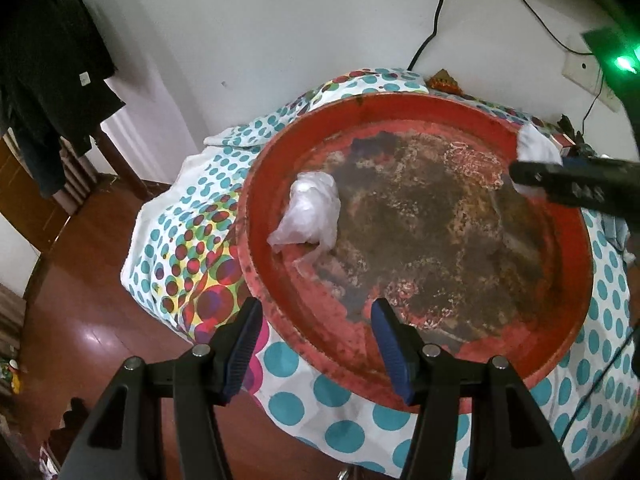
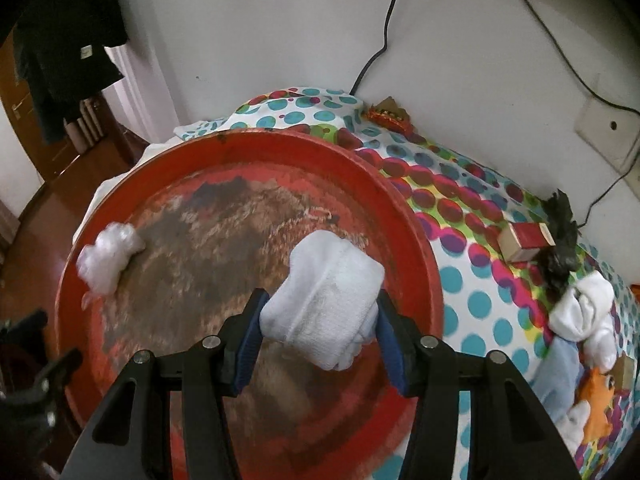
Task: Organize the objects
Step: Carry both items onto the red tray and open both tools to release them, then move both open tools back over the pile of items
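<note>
A round red tray (image 1: 560,240) with a worn, brown-mottled floor lies on a table under a white cloth (image 1: 192,248) printed with teal and multicoloured dots. The cloth hangs over the table edge toward a glossy reddish wood floor (image 1: 80,300).

The right gripper (image 2: 318,328) holds a rolled white sock (image 2: 324,300) between its blue pads (image 2: 250,344), the fingers closed snugly on the bundle, above the tray's right part. In the left view that sock (image 1: 536,148) shows near the tray's far right rim, with the right gripper's black body across it.

The left gripper (image 1: 316,340) hovers at the tray's near rim with its fingers wide apart and nothing between them. A crumpled white plastic bag (image 1: 308,212) rests inside the tray on its left side.

On the cloth to the right of the tray lie a small red box (image 2: 524,240), a black crumpled piece (image 2: 560,248) touching it, a heap of white socks (image 2: 580,312), and a pale blue garment (image 2: 560,380) with an orange figure. A small red-gold wrapper (image 2: 388,116) sits at the table's far edge against the wall.

The wall (image 1: 280,20) is white, with black cables (image 2: 380,40) running down it and a socket plate (image 2: 608,128) at right. Dark clothes (image 1: 48,60) hang at the upper left, beside a wooden door (image 2: 24,128).
</note>
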Available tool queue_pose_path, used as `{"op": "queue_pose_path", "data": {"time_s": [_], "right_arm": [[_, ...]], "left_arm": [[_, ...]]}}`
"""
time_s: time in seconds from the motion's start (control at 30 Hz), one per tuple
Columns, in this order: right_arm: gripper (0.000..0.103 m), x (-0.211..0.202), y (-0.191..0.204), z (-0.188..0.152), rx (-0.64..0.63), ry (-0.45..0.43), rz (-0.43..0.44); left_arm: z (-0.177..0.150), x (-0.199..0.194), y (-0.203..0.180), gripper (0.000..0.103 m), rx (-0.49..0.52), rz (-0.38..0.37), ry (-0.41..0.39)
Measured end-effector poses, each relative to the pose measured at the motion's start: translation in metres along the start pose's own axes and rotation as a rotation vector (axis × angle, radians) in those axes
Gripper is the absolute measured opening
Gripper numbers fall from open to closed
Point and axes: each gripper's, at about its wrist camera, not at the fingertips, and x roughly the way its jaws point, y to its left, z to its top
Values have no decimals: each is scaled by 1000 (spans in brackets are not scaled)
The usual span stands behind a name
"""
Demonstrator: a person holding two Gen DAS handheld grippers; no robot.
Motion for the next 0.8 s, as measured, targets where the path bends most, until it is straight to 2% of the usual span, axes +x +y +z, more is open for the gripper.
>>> {"op": "queue_pose_path", "data": {"time_s": [0.37,0.53,0.6,0.73,0.8], "right_arm": [[51,32,10,15,-26,45,-64],[52,37,14,12,-35,57,-75],[54,36,16,11,-41,53,-76],[65,28,15,11,-39,36,-84],[66,22,15,11,-36,26,-81]], "left_arm": [[-5,9,8,59,-23,-37,19],[-6,9,4,60,2,-21,5],[-6,6,3,60,10,-19,-11],[-4,0,2,60,8,-35,-37],[-4,-1,1,61,7,-30,-38]]}}
